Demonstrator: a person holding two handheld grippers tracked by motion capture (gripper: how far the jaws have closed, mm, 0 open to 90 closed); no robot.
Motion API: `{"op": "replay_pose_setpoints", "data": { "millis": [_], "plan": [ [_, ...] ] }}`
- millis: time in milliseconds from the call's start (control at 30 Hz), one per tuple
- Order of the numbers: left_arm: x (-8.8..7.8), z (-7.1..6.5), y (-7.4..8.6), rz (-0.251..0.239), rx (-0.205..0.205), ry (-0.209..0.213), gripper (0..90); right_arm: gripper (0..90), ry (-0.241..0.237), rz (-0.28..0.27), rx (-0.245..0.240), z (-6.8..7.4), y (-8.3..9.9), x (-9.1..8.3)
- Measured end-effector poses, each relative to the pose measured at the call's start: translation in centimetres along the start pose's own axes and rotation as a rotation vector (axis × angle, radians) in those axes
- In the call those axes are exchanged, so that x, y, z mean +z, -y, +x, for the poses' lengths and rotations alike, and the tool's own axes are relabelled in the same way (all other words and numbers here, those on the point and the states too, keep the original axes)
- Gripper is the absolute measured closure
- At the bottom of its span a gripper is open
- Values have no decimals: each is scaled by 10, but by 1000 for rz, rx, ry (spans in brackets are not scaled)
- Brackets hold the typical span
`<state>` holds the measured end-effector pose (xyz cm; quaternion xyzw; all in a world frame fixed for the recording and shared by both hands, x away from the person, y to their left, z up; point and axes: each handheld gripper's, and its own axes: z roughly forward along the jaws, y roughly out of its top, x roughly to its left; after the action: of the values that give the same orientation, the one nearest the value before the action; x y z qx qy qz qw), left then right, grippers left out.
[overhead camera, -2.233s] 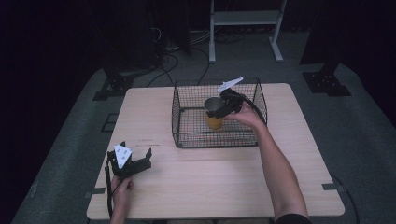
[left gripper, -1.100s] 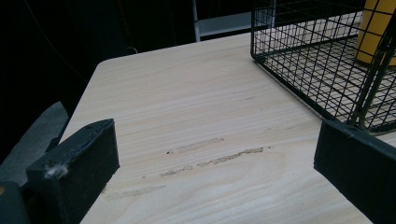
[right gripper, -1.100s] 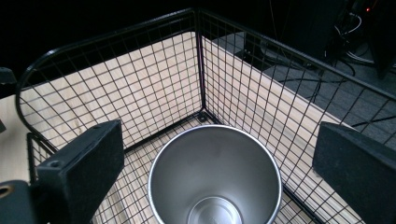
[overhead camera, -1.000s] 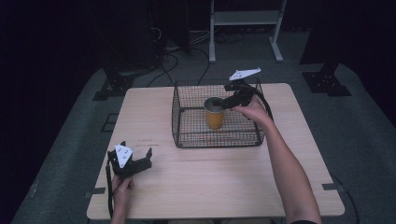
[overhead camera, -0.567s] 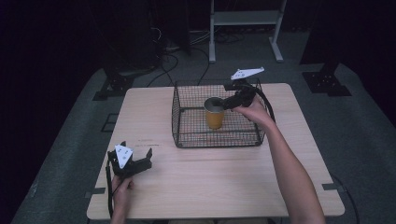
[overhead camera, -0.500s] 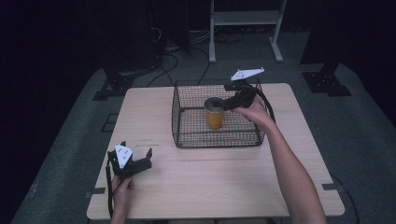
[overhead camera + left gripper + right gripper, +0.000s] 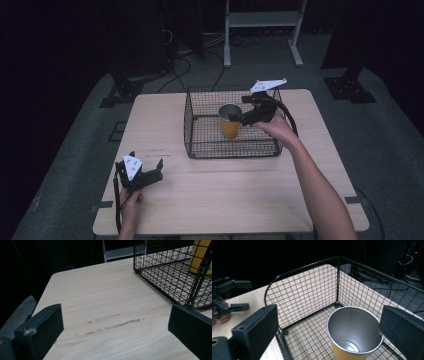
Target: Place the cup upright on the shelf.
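While the right gripper (image 7: 239, 118) hovers over the wire basket (image 7: 200, 145), its jaws stand wide apart and grip nothing; in the right gripper view the two blunt black pads frame the cup (image 7: 354, 332) without closing on it, though the right-hand pad sits just beside the rim. That cup is a tapered tumbler, orange on the outside and dull, brushed metal within, and it stands upright and empty on the basket floor, toward the basket's middle as the high view shows it. Made of thin black wire in a square grid, the basket has rounded top corners and an open top; apart from the cup, nothing lies in it. It rests on a pale wooden table (image 7: 225, 200) with fine straight grain and a few scuffed streaks. At about seven o'clock from the basket, well apart, the left gripper (image 7: 150, 175) rests near the table's front edge in the person's hand, its jaws spread wide over bare wood and holding nothing.
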<state>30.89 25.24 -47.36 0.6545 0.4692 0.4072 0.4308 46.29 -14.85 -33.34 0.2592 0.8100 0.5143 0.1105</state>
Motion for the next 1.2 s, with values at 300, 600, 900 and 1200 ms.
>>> {"op": "replay_pose_setpoints", "data": {
  "millis": [300, 600, 900, 1200],
  "plan": [
    [0, 0, 0, 0, 2, 0, 0, 17, -4, -3, -16, 7, 3, -11],
    [0, 0, 0, 1, 3, 1, 0, 18, -10, 2, -17, 12, 13, -23],
    [0, 0, 0, 3, 7, 1, 0, 18, -15, 2, -39, 23, 21, -30],
    [0, 0, 0, 0, 4, 2, 0, 18, -27, -4, -48, 31, 29, -38]
  ]
}}
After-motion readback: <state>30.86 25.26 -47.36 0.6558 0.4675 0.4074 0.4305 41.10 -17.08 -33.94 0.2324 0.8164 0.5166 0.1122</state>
